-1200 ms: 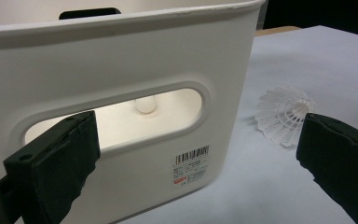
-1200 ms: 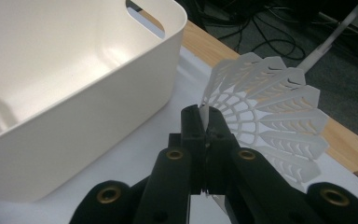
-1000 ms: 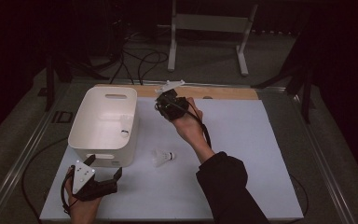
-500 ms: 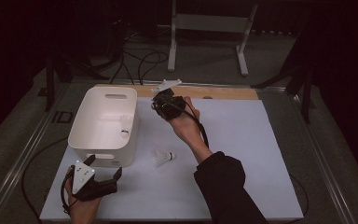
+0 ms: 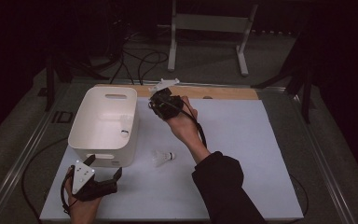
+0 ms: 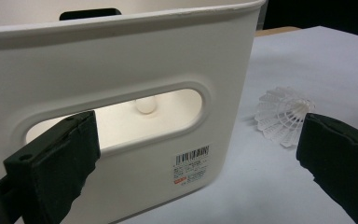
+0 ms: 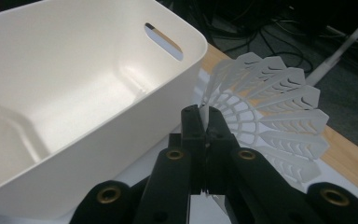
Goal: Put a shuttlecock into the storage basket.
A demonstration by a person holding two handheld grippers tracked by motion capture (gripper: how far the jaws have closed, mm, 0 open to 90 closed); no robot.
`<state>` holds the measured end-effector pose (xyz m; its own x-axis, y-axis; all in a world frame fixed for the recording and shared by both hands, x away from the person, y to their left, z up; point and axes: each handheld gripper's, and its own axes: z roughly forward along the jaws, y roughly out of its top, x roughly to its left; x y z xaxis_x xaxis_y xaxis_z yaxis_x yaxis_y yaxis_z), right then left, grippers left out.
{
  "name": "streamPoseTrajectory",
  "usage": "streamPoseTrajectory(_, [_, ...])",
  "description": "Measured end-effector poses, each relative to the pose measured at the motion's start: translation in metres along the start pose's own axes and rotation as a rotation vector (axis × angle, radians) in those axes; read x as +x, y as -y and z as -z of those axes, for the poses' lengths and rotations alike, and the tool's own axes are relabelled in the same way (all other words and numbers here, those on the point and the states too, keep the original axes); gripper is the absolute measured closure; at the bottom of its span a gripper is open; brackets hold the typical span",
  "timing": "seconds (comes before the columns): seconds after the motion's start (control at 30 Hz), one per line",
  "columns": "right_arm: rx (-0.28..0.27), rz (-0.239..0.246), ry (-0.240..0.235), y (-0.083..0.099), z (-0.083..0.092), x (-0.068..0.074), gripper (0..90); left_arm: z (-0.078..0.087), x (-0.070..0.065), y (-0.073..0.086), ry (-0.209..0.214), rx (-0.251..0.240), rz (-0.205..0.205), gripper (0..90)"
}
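A white plastic shuttlecock (image 7: 265, 116) is pinched by its skirt in my right gripper (image 7: 204, 122), whose jaws are shut on it. In the high view this right gripper (image 5: 164, 103) hovers with that shuttlecock (image 5: 164, 85) just right of the white bin's (image 5: 103, 140) far corner. A second shuttlecock (image 5: 162, 157) lies on the white mat right of the bin. A third one (image 5: 125, 129) rests inside the bin. My left gripper (image 5: 105, 166) sits low at the bin's near end, open and holding nothing. Its view shows the bin's handle slot (image 6: 116, 116) and the lying shuttlecock (image 6: 282, 116).
The white mat (image 5: 242, 154) covers most of the table, with a wooden strip (image 5: 223, 92) along its far edge. Metal rails run along both table sides. Cables and a stand's legs (image 5: 209, 23) lie on the floor beyond.
My right hand has drifted slightly left toward the bin with the shuttlecock still gripped. The left hand has stayed where it was.
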<state>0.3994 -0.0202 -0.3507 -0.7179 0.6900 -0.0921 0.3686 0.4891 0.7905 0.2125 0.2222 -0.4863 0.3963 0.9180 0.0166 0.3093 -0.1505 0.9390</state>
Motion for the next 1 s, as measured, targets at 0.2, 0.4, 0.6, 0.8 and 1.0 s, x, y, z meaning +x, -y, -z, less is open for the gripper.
streamPoseTrajectory(0.2, [-0.006, -0.003, -0.007, -0.002, 0.000, 0.002, 89.2, 0.000, 0.000, 0.000, 0.000, 0.001, 0.000, 0.0])
streamPoseTrajectory(0.4, [-0.014, -0.005, -0.012, -0.005, 0.001, 0.004, 89.2, 0.000, 0.000, 0.000, 0.001, 0.001, 0.000, 0.0])
streamPoseTrajectory(0.6, [-0.018, 0.001, -0.017, -0.006, 0.001, 0.006, 89.2, 0.000, 0.000, 0.000, 0.001, 0.000, 0.000, 0.0])
streamPoseTrajectory(0.8, [-0.021, 0.007, -0.022, -0.008, 0.001, 0.009, 89.2, 0.000, 0.000, 0.000, 0.001, 0.000, 0.000, 0.0])
streamPoseTrajectory(1.0, [-0.027, 0.009, -0.025, -0.009, 0.001, 0.011, 89.2, 0.000, 0.000, 0.000, 0.001, 0.000, 0.000, 0.0])
